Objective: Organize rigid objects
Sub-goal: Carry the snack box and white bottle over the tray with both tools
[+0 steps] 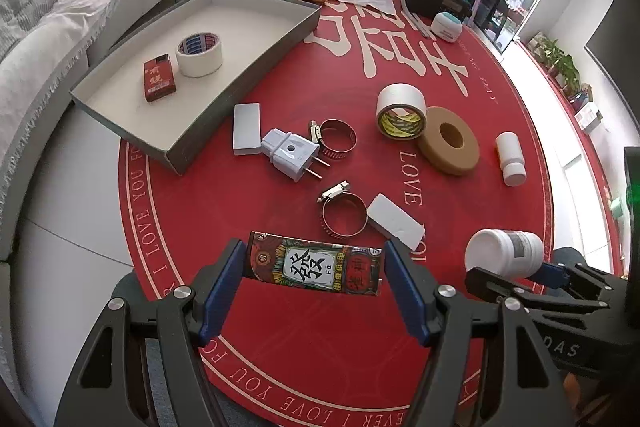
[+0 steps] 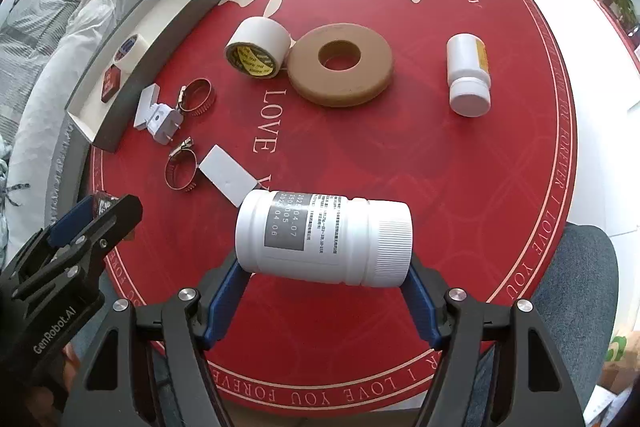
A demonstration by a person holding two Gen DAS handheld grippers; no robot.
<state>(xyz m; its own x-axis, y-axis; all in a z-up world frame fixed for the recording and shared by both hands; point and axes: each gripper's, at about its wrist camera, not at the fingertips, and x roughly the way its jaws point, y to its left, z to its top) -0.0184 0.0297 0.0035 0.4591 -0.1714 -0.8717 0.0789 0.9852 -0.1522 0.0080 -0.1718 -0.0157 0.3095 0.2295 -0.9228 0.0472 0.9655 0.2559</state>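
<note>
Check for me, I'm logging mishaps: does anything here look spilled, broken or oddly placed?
Nothing stands out. The small white plastic bottle lies on its side on the red round mat, cap on, nothing spilled.

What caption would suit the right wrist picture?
Right gripper clamps a white bottle sideways above a red mat.
</note>
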